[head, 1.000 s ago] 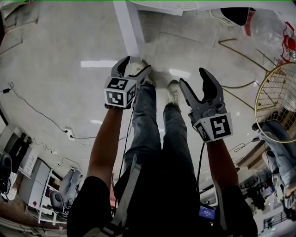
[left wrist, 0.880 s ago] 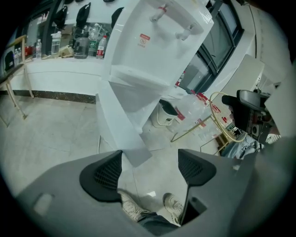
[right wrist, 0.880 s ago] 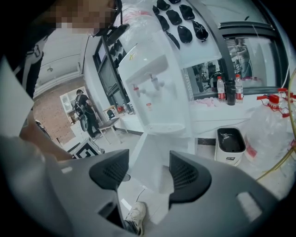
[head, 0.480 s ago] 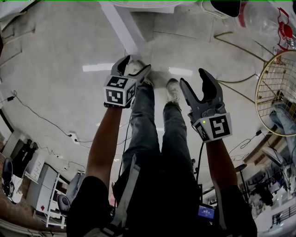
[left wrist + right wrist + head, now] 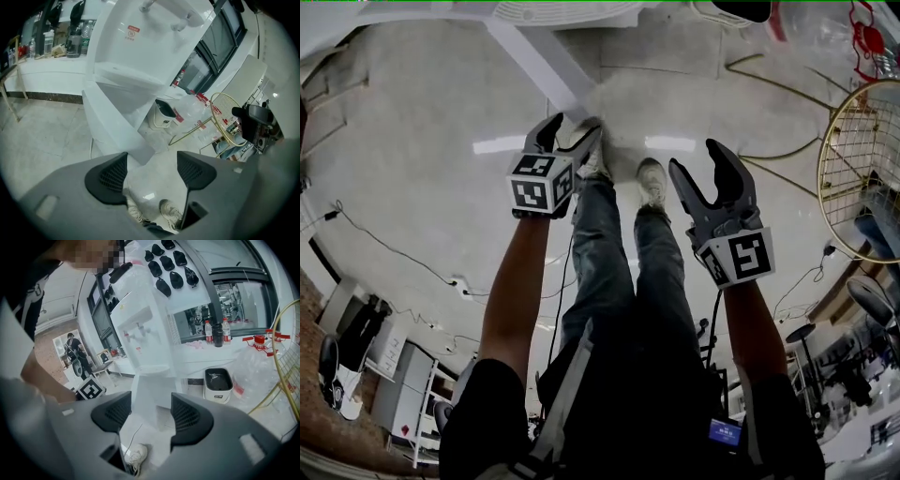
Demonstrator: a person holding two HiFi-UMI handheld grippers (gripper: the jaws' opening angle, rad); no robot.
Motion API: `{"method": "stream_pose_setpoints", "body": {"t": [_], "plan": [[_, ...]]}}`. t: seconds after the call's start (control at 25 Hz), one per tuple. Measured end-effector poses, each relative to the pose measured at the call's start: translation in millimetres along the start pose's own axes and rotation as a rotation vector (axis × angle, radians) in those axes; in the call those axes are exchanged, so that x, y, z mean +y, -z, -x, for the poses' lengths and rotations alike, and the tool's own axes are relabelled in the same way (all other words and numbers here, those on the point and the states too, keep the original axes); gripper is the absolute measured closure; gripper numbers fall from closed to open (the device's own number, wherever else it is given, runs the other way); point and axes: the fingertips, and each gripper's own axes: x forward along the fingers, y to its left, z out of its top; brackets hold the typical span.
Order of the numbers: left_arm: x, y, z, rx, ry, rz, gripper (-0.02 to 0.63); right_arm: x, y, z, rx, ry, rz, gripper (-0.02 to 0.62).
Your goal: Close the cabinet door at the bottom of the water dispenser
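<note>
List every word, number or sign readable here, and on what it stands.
Nothing can be read.
Red sticker on the tall white plastic water dispenser: too small.
Dark label on the small white plastic bin: blurred.
Black-and-white square marker on the right hand-held gripper: pattern, no words.

Bright even daylight, lamp glare on pale floor (image 5: pixel 412 103), sharp focus, fisheye bending — dark vignetted corners
</note>
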Motion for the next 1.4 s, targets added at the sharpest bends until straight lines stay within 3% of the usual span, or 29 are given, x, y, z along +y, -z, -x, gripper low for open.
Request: {"method": "stream_pose_setpoints", "body": {"t": [0.36,0.8,1.08,1.4], "plan": [[-15.8,-15.0,-21.3,0.043,0.077,-0.075,0.301,-7.4,-8.2,-4.7,-0.040,0.090,-0.063,0.333],[-33.0,-35.5,-31.3,0.101,0.160,-0.151,0.302,-14.8,-23.6,11.1,-0.105,0.226,-0.127,0.337],[-34.1,-42.2,-38.6,0.117,0.160,-0.184,0.304,-33.1,-8.9,5.7,-0.104,0.235,-0.150,0.339],[-37.3,-51.9,-47.3,0.082,0.140,-0.232,0.322,-45.0,-20.6,-2.7,-0.093,0.192,-0.116,0.341]]}}
